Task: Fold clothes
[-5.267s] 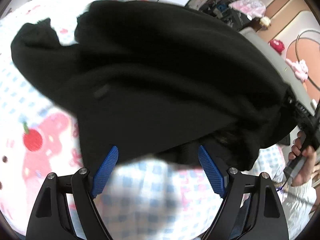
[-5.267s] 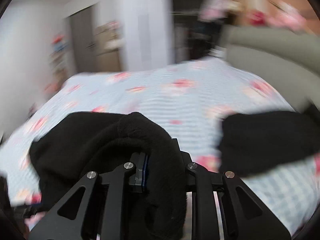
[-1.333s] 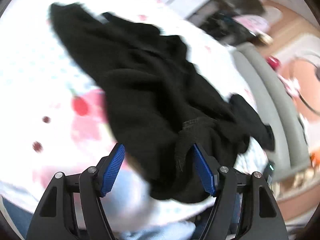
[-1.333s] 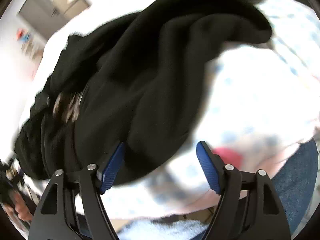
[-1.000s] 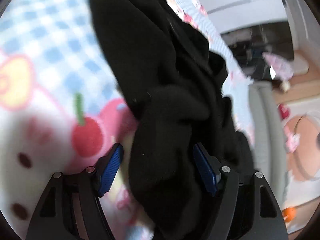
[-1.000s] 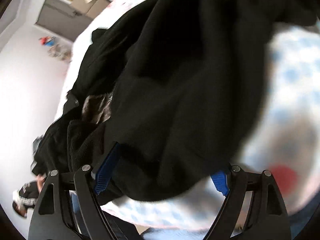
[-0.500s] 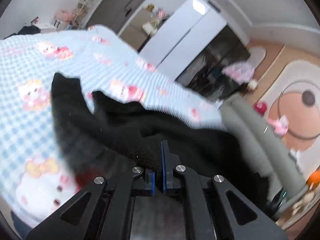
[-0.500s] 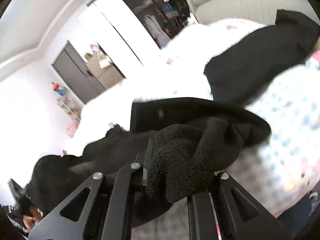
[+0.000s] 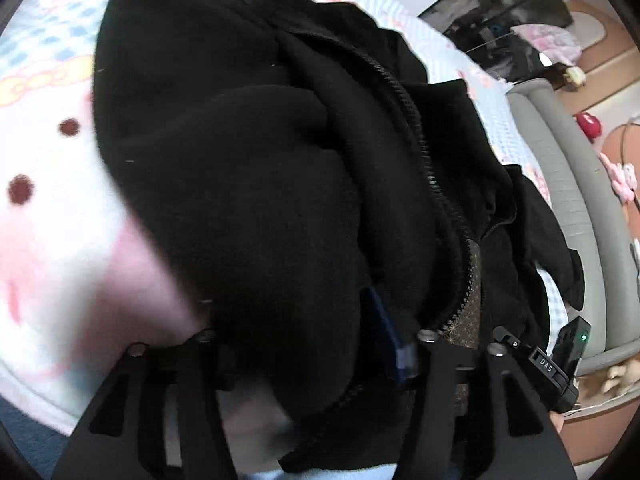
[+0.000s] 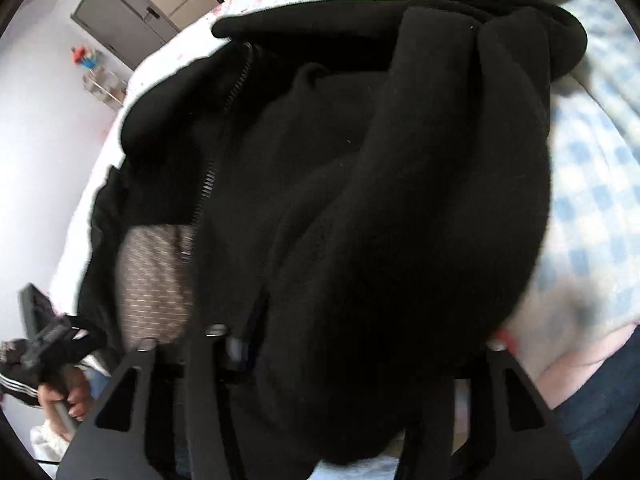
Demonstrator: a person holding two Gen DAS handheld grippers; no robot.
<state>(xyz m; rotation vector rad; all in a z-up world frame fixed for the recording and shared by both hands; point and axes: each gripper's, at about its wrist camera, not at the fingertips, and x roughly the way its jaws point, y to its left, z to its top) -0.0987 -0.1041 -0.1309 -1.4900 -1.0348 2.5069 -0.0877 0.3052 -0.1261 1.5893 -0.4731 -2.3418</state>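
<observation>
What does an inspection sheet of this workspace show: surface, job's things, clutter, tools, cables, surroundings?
Surface: bed with blue-checked cartoon-print cover.
Job's things: black fleece jacket, zipper undone, patterned lining showing, bunched in a heap.
Clutter: nothing seen on the bed besides the jacket.
Tools: left tool and right tool both opening, fleece lying between their fingers.
Cables: thin loop on the floor at right.
Surroundings: grey padded bed edge, grey cabinet, pink toys on the floor.
</observation>
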